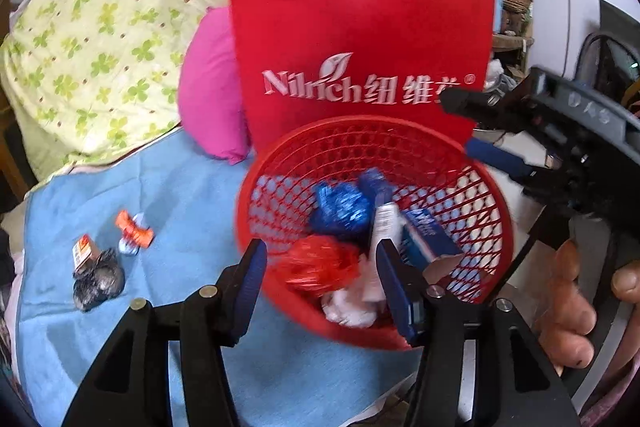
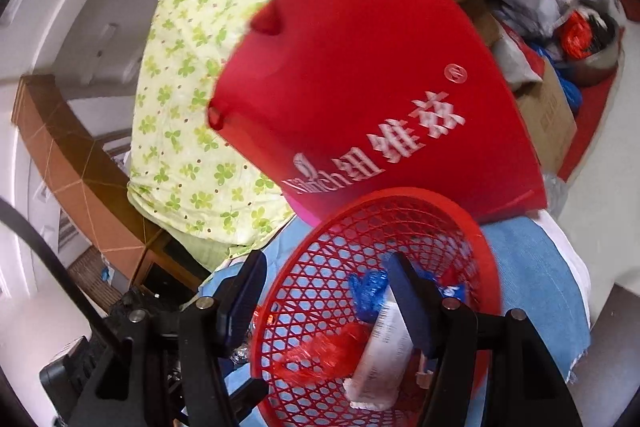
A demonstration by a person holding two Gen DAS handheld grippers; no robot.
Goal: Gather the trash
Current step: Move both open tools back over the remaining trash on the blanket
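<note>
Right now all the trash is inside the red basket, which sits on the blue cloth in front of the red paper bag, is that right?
Not all. The left wrist view shows wrappers and a crumpled dark piece lying on the blue cloth beside the red basket. The basket does sit on the cloth in front of the red paper bag.

A blue cloth (image 1: 192, 195) carries the red basket (image 1: 496, 211) and wrappers (image 1: 134, 229).

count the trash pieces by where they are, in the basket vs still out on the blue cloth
In the red basket: 5 (blue wrapper, red wrapper, white tube, blue box, white tissue)
On the blue cloth: 3 (orange wrapper, small orange carton, dark foil wad)
Total: 8
</note>
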